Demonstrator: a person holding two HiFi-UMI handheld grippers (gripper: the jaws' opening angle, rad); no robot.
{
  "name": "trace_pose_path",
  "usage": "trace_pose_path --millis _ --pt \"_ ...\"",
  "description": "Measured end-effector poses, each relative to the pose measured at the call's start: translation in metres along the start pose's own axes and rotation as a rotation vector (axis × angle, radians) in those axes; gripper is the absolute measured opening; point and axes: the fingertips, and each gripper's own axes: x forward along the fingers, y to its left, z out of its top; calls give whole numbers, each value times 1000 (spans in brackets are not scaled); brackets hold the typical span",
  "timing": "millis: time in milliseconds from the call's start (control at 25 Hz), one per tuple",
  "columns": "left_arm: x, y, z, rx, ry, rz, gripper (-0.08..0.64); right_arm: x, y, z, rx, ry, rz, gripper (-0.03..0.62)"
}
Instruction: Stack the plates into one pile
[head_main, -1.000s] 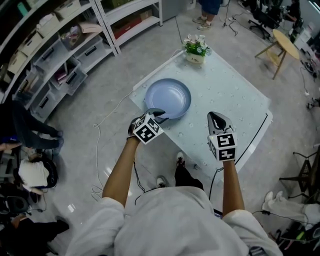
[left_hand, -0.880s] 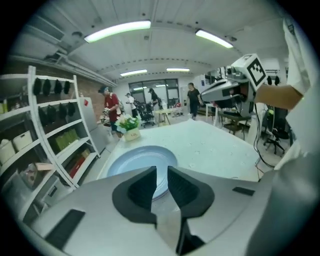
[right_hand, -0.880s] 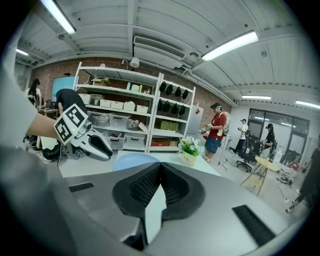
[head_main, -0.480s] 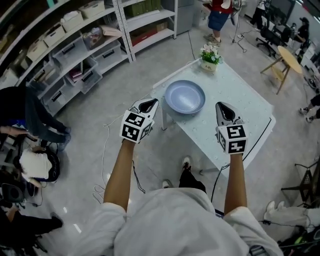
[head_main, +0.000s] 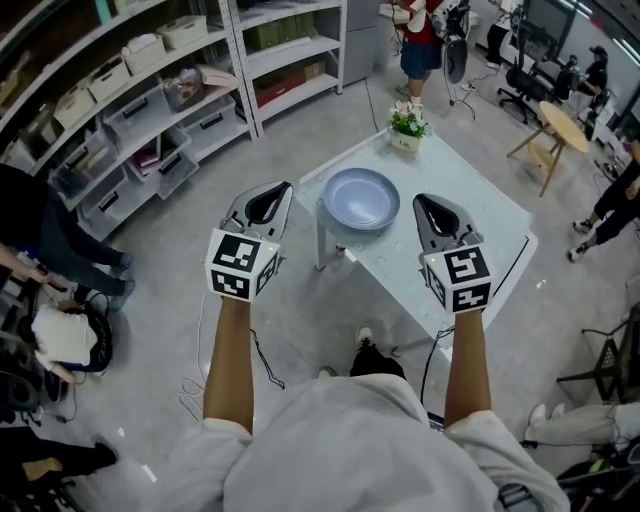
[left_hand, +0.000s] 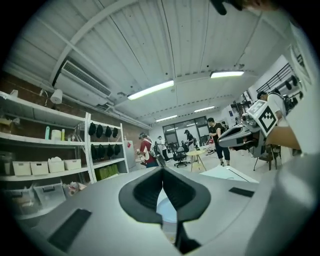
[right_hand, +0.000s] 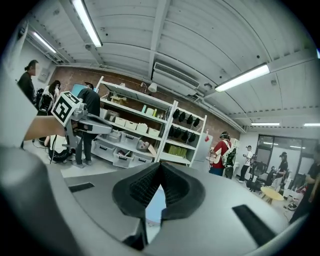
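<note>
Grey shelving (head_main: 150, 90) with storage bins stands far beyond the left gripper (head_main: 280, 190), off to the left of its jaws. The white table (head_main: 480, 215) lies below and ahead of both pairs of jaws, with nothing in the way. A small flower pot (head_main: 406, 125) sits on its far corner, past the jaws. A second ago the left jaws stood spread at the plate's near rim; now they are pressed together, empty, and lifted off to its left. The right gripper (head_main: 422, 203) has risen too, its jaws tight together on nothing. The plate (head_main: 361, 198), pale blue, round and shallow, rests on the table between the two pairs of jaws, touching neither.
</note>
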Motion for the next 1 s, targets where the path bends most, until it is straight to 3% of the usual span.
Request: trace_pose_path --millis 200,1000 --pt "-11 -9 16 44 -19 4 20 -11 -1 13 6 -30 -9 12" --pt "-12 -20 18 63 -15 -36 20 -9 5 15 -2 -19 -11 12"
